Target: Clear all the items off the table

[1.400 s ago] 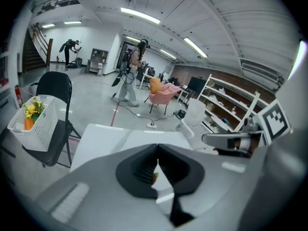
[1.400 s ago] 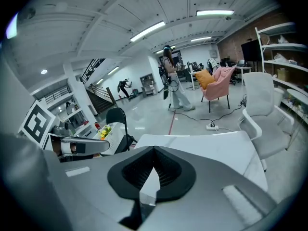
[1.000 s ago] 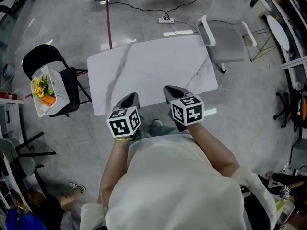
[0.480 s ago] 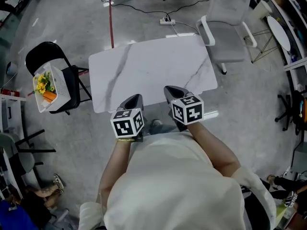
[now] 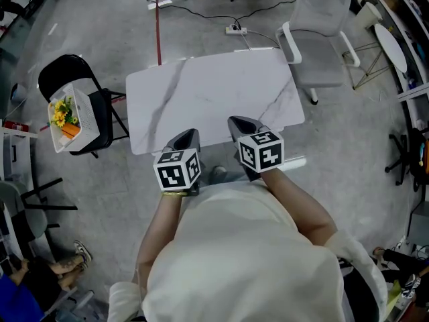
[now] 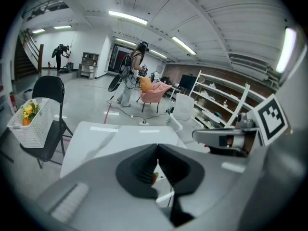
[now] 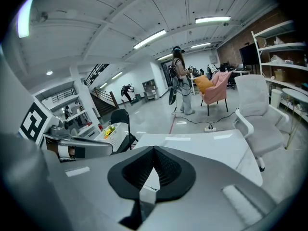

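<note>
Fingers of left gripper and right gripper clenched empty over bare worktop; overhanging basket could tip off chair.

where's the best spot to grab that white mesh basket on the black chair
Probably the top rim of the white mesh basket on the black folding chair, from above, on the side facing the white marble table. The thin upright wall suits a pinch, and the yellow flowers crowd the far side.
</note>
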Available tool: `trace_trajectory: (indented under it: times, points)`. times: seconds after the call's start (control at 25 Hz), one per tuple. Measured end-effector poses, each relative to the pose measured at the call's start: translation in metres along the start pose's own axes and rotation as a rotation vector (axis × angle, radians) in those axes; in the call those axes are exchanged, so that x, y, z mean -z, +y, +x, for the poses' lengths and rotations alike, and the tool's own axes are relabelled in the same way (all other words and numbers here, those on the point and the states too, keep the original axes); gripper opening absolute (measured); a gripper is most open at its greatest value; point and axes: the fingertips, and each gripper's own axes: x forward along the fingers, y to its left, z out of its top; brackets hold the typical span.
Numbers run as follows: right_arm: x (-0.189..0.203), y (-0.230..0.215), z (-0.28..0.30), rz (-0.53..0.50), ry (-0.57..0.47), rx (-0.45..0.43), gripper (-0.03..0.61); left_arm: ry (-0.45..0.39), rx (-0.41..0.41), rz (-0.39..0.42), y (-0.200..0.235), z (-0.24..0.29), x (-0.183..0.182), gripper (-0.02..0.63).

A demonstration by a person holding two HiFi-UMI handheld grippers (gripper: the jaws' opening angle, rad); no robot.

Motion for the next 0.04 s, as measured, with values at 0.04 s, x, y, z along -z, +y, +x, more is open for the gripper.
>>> trace_trajectory:
  times: [0.04]
  points:
    - [0.0006,0.0003,-0.0006,0.000,-0.001,0.001,-0.002,-0.001,0.000,0.001,-0.0003,-0.0010,0.0007,0.009]
